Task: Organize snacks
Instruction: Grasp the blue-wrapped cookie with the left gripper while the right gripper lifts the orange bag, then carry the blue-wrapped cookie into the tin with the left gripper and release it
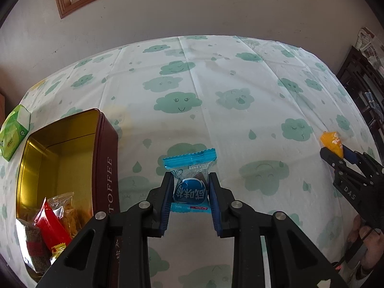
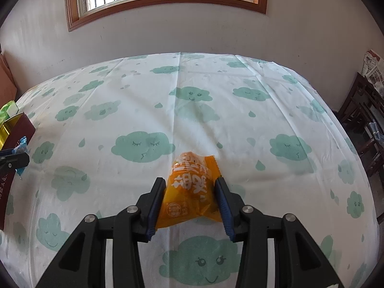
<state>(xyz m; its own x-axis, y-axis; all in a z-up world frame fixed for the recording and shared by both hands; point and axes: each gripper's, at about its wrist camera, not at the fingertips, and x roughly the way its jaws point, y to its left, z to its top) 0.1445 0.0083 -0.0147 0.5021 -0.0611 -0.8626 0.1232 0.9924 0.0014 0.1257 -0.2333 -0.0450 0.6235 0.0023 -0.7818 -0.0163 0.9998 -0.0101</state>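
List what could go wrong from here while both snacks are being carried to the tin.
1. The left gripper pinches the blue snack packet only at its lower half; the slippery wrapper might slide out.
2. The dark red toffee tin already holds packets at its near end, so a drop there may pile up.
3. The right gripper squeezes the puffy orange snack packet, which could crush it.

Both grippers same build: matte black plastic linkage arms, triangular cut-outs in the outer links, round silver pivot screws at the joints. Left gripper point(image 1: 191, 182) and right gripper point(image 2: 190, 186) each carry ribbed blue pads point(image 1: 167, 206) on the inner finger faces. Right unit, at the right edge of the left view, shows white "DAS" lettering on its black body; a small red light glows lower right.
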